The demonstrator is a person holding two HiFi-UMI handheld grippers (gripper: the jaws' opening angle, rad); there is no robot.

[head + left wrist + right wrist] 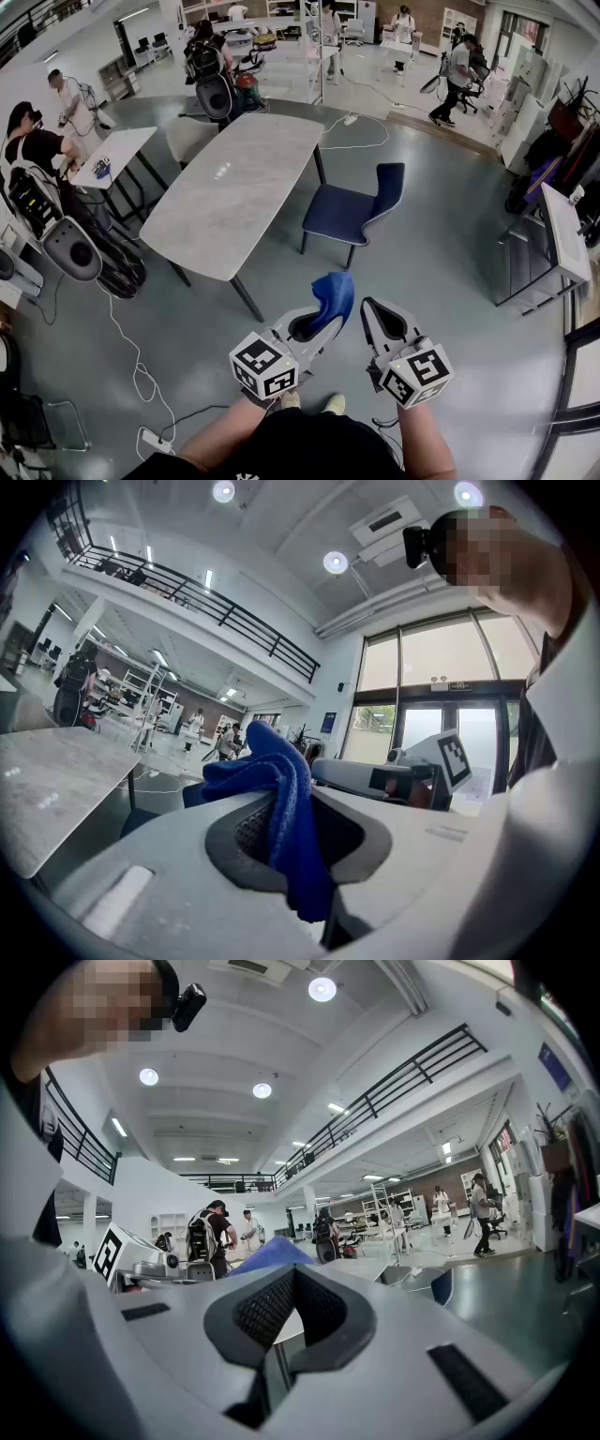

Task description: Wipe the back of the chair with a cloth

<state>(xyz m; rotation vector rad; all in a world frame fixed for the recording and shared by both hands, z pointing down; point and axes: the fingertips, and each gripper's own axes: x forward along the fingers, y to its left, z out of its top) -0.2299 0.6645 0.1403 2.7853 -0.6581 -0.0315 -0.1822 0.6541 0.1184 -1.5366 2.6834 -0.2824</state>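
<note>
Clamping the blue cloth [334, 296] between the jaws of your left gripper [311, 328] | your right gripper [382, 324] is hovering beside it, jaws together, empty | chair [349, 212] is standing mid-frame, well apart.

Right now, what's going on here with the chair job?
The left gripper is shut on a crumpled blue cloth; the right gripper is shut and empty. The dark blue curved chair stands beside the grey stone-topped table, well ahead of both grippers. The cloth is not touching its back, so no wiping is under way.
</note>
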